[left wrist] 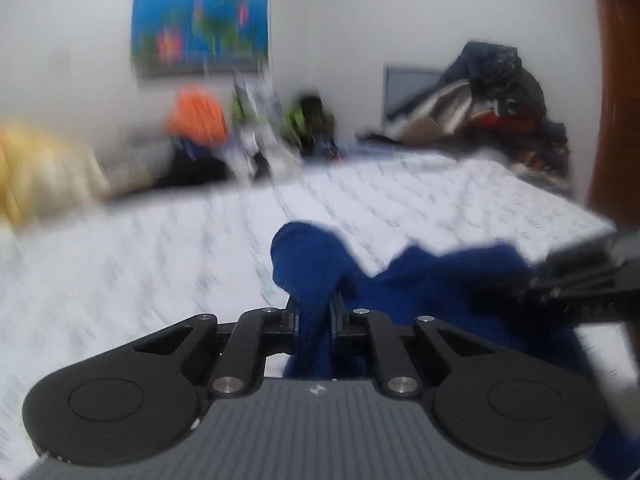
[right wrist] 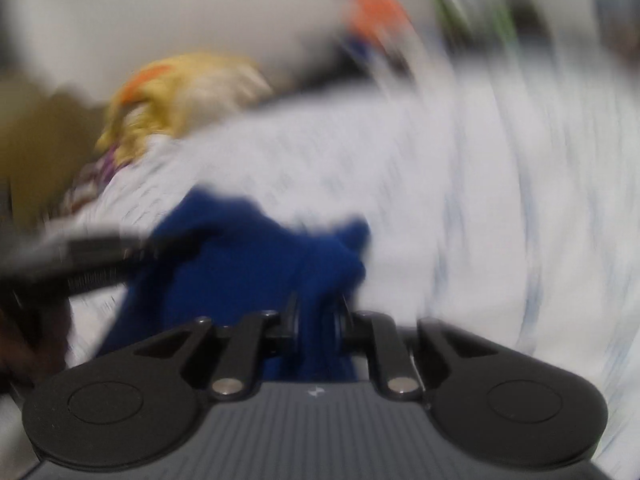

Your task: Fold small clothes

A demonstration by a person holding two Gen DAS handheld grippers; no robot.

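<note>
A small dark blue garment (left wrist: 432, 280) hangs between my two grippers above a white quilted mattress (left wrist: 160, 264). My left gripper (left wrist: 316, 316) is shut on one bunched edge of it. My right gripper (right wrist: 318, 316) is shut on another edge of the blue garment (right wrist: 248, 240). The right gripper also shows at the right edge of the left wrist view (left wrist: 584, 280). The left gripper shows at the left edge of the right wrist view (right wrist: 80, 256). Both views are blurred by motion.
A yellow cloth pile (left wrist: 36, 168) lies at the mattress's left edge, also in the right wrist view (right wrist: 180, 96). A heap of dark clothes and bags (left wrist: 492, 96) sits beyond the far right corner. An orange item (left wrist: 196, 116) and a blue poster (left wrist: 200, 16) are by the wall.
</note>
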